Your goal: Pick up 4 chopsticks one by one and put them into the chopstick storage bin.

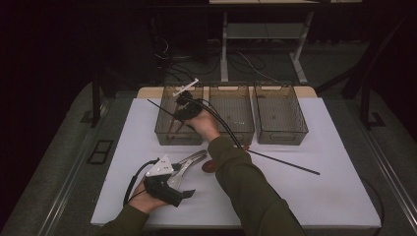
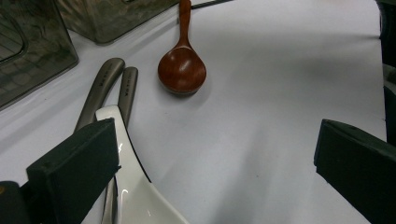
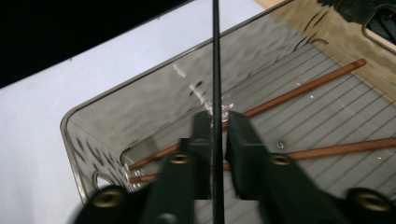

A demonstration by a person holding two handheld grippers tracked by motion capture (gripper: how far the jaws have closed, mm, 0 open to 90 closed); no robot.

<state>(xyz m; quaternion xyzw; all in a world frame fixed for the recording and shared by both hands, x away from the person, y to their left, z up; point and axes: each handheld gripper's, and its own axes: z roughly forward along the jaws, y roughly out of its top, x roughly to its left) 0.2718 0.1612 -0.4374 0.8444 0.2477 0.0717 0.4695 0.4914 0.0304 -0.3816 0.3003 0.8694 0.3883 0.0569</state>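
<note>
My right gripper [image 1: 184,110] [image 3: 217,126] reaches into the left clear bin [image 1: 164,133] [image 3: 79,154], jaws a narrow gap apart. A long thin black rod [image 1: 285,163] [image 3: 215,56] runs between the jaws with a sliver of space on each side. Two brown chopsticks [image 3: 303,88] lie on the bin's ribbed floor. Near the front of the table my left gripper [image 1: 183,186] [image 2: 215,172] stands wide open and low. Its left jaw is over a white spoon [image 2: 135,186] and beside metal tongs [image 1: 192,160] [image 2: 105,79]. A wooden spoon [image 1: 207,166] [image 2: 182,70] lies just beyond.
Two more clear bins, middle [image 1: 236,135] and right [image 1: 280,136], stand in a row at the back of the white mat [image 1: 319,196]. The black rod slants from the left bin down across the mat to the right. Dark floor and table legs lie behind.
</note>
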